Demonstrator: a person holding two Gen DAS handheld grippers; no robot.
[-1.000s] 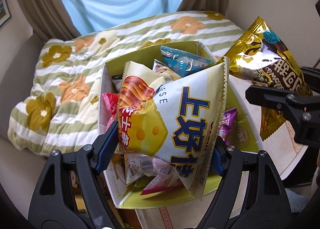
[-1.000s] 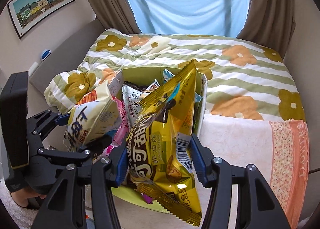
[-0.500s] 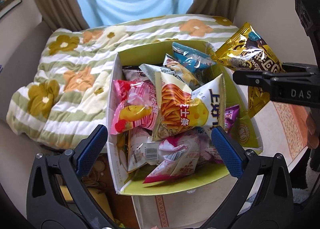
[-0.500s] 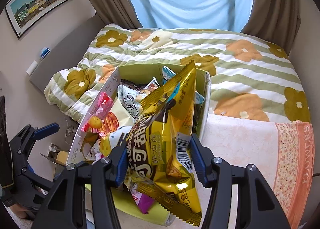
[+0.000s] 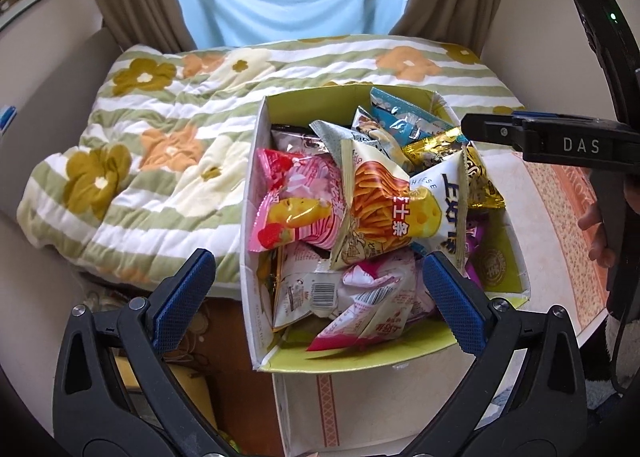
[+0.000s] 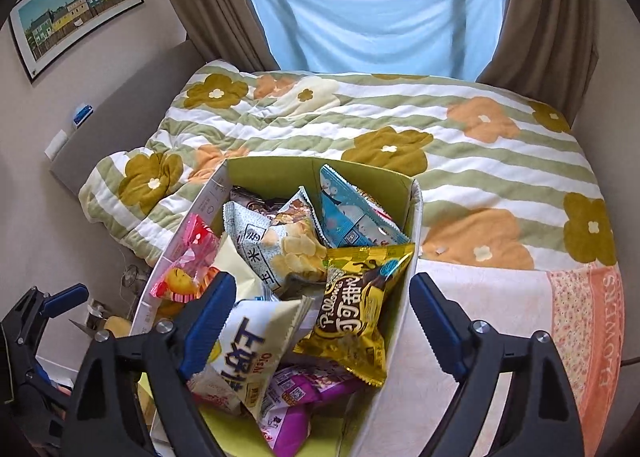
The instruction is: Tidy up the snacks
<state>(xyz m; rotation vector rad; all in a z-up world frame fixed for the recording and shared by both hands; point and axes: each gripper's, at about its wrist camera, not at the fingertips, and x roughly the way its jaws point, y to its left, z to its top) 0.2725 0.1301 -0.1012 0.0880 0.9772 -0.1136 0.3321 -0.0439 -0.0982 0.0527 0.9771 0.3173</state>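
A green-lined cardboard box (image 5: 344, 363) (image 6: 360, 173) holds several snack bags. A white and yellow cheese-stick bag (image 5: 400, 209) (image 6: 248, 349) lies on top of the pile. A gold chocolate snack bag (image 6: 356, 309) (image 5: 436, 145) lies in the box by its right wall. A pink bag (image 5: 296, 205) and a blue bag (image 6: 352, 213) lie among the others. My left gripper (image 5: 316, 289) is open and empty above the box's near end. My right gripper (image 6: 320, 313) is open and empty above the gold bag.
The box stands on a white patterned cloth (image 6: 500, 317) at the edge of a bed with a green-striped flower quilt (image 5: 160, 161). Curtains and a window are behind. Cardboard and clutter lie on the floor at the lower left (image 5: 192, 389).
My left gripper opened, dropped the cheese-stick bag into the box and drew back. My right gripper then opened and let the gold bag fall into the box.
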